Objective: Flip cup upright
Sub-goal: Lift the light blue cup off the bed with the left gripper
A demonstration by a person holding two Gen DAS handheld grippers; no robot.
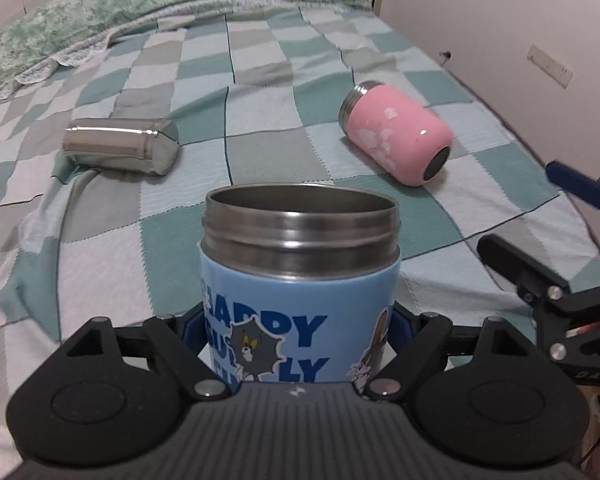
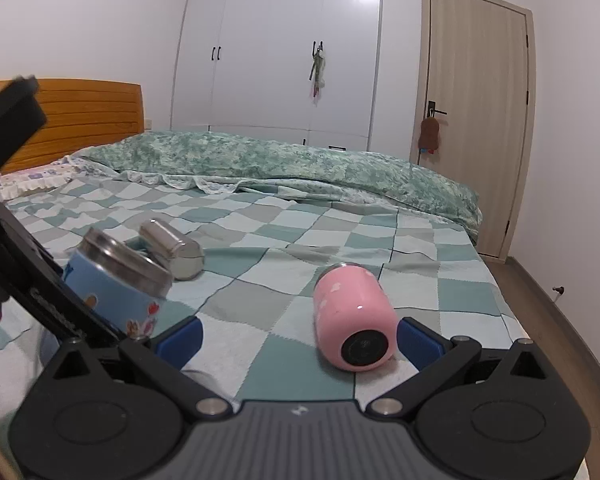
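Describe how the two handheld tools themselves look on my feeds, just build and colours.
Both match: the left tool and right tool each have a grey ribbed body with a small white logo, two round black housings, black linkage arms on silver pivot pins, and blue finger pads. White lettering, too small to read, marks the right tool's arm in the left view. No cables show.

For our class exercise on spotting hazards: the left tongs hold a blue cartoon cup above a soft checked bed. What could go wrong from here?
1. The blue cartoon steel-rimmed cup may topple when set down on the rumpled checked bedspread.
2. The pink cylindrical cup lies on its side between the open right tongs; a nudge could roll it away.
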